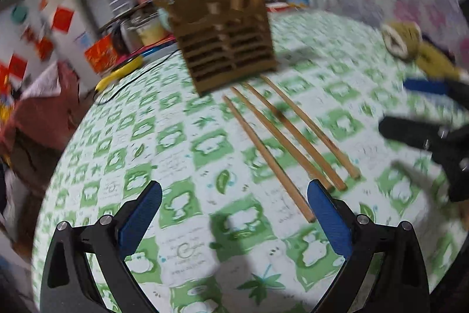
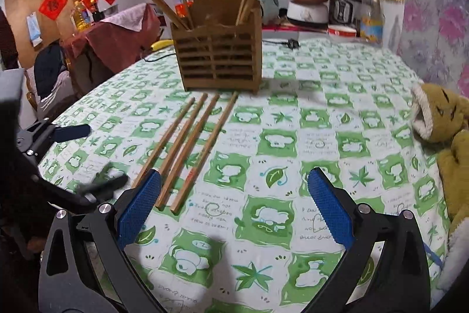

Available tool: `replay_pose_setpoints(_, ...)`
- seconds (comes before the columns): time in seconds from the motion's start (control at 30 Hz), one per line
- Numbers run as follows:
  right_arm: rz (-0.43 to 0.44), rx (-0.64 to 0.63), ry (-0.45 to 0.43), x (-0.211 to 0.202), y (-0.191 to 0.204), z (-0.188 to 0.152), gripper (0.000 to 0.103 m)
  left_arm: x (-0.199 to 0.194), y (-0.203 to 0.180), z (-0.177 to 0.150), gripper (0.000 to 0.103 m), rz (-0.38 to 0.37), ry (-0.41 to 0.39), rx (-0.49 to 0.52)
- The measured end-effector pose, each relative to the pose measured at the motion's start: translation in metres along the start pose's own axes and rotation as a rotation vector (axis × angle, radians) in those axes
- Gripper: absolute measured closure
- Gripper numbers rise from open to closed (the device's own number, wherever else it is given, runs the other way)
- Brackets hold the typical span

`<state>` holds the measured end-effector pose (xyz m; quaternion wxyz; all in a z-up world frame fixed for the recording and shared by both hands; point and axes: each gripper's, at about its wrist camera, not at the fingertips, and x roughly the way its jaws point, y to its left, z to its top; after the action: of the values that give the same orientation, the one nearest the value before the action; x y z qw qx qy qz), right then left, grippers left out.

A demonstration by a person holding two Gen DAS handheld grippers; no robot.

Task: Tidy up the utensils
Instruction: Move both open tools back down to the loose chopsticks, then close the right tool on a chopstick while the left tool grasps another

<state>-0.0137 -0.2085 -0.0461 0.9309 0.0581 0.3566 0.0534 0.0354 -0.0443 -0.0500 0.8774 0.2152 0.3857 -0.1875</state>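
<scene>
Several wooden chopsticks lie side by side on the green-and-white tablecloth, in front of a brown slatted wooden holder that has more chopsticks standing in it. In the left wrist view the loose chopsticks run diagonally from the holder toward my left gripper's right finger. My left gripper is open and empty just above the cloth, and it also shows in the right wrist view. My right gripper is open and empty, its left finger beside the chopsticks' near ends; it also shows in the left wrist view.
A yellow plush toy lies at the table's right edge. A black cable and a yellow object lie behind the holder. Kitchen pots, bowls and a bottle stand on a counter beyond the table. A cloth-covered chair stands at the left.
</scene>
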Motion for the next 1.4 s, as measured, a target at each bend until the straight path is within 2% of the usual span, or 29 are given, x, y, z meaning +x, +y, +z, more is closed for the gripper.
replay_pose_setpoints(0.13, 0.013, 0.025, 0.04, 0.008, -0.006, 0.003, 0.007, 0.008, -0.009, -0.002, 0.005, -0.016, 0.035, 0.06)
replay_pose_setpoints(0.27, 0.049, 0.099, 0.043, 0.01, -0.02, 0.003, 0.007, 0.023, 0.003, -0.002, 0.004, -0.042, 0.119, 0.007)
replay_pose_setpoints(0.3, 0.057, 0.12, 0.048, 0.011, -0.023, 0.003, 0.006, 0.026, 0.009, -0.001, 0.004, -0.054, 0.134, -0.028)
replay_pose_setpoints(0.33, 0.061, 0.134, 0.052, 0.011, -0.026, 0.002, 0.006, 0.029, 0.016, -0.001, 0.004, -0.036, 0.146, -0.066)
replay_pose_setpoints(0.4, 0.073, 0.157, 0.064, 0.013, -0.03, 0.002, 0.006, 0.037, 0.042, -0.001, 0.004, 0.054, 0.18, -0.2)
replay_pose_setpoints(0.43, 0.084, 0.158, 0.074, 0.014, -0.03, 0.002, 0.006, 0.04, 0.056, -0.003, 0.005, 0.061, 0.196, -0.271)
replay_pose_setpoints(0.47, 0.088, 0.148, 0.083, 0.016, -0.028, 0.002, 0.007, 0.045, 0.078, -0.007, 0.005, 0.01, 0.215, -0.382)
replay_pose_setpoints(0.5, 0.09, 0.133, 0.093, 0.017, -0.025, 0.002, 0.007, 0.047, 0.091, -0.011, 0.006, -0.044, 0.217, -0.45)
replay_pose_setpoints(0.57, 0.068, 0.048, 0.118, 0.019, -0.01, 0.0, 0.007, 0.042, 0.109, -0.017, 0.006, -0.119, 0.158, -0.541)
replay_pose_setpoints(0.6, 0.052, 0.008, 0.121, 0.019, -0.003, -0.001, 0.007, 0.041, 0.111, -0.019, 0.006, -0.133, 0.146, -0.555)
replay_pose_setpoints(0.73, -0.043, -0.214, 0.096, 0.015, 0.036, -0.008, 0.008, 0.043, 0.104, -0.015, 0.006, -0.105, 0.162, -0.521)
replay_pose_setpoints(0.8, -0.067, -0.259, 0.092, 0.015, 0.043, -0.011, 0.018, 0.045, 0.099, -0.013, 0.006, -0.087, 0.176, -0.491)
replay_pose_setpoints(0.83, -0.063, -0.262, 0.102, 0.017, 0.043, -0.011, 0.021, 0.044, 0.097, -0.012, 0.006, -0.086, 0.177, -0.487)
replay_pose_setpoints(0.9, -0.054, -0.247, 0.126, 0.02, 0.039, -0.011, 0.034, 0.044, 0.097, -0.012, 0.006, -0.092, 0.174, -0.493)
replay_pose_setpoints(0.97, -0.037, -0.234, 0.152, 0.024, 0.036, -0.011, 0.038, 0.043, 0.098, -0.012, 0.006, -0.102, 0.17, -0.5)
replay_pose_setpoints(1.07, -0.019, -0.27, 0.156, 0.025, 0.043, -0.013, 0.038, 0.041, 0.1, -0.013, 0.006, -0.104, 0.169, -0.502)
replay_pose_setpoints(1.13, -0.035, -0.298, 0.166, 0.027, 0.049, -0.015, 0.042, 0.042, 0.1, -0.014, 0.006, -0.104, 0.169, -0.502)
replay_pose_setpoints(1.17, -0.052, -0.306, 0.185, 0.031, 0.051, -0.015, 0.049, 0.042, 0.1, -0.014, 0.006, -0.103, 0.169, -0.501)
replay_pose_setpoints(1.23, -0.066, -0.295, 0.199, 0.034, 0.05, -0.014, 0.052, 0.041, 0.101, -0.014, 0.006, -0.102, 0.17, -0.498)
replay_pose_setpoints(1.27, -0.079, -0.273, 0.197, 0.033, 0.046, -0.014, 0.058, 0.041, 0.1, -0.014, 0.006, -0.101, 0.171, -0.496)
replay_pose_setpoints(1.3, -0.117, -0.229, 0.188, 0.032, 0.039, -0.012, 0.07, 0.041, 0.1, -0.014, 0.006, -0.102, 0.171, -0.497)
replay_pose_setpoints(1.33, -0.123, -0.172, 0.182, 0.03, 0.029, -0.011, 0.072, 0.04, 0.1, -0.014, 0.006, -0.104, 0.17, -0.496)
replay_pose_setpoints(1.4, -0.077, -0.1, 0.171, 0.027, 0.014, -0.009, 0.072, 0.039, 0.099, -0.014, 0.006, -0.113, 0.168, -0.493)
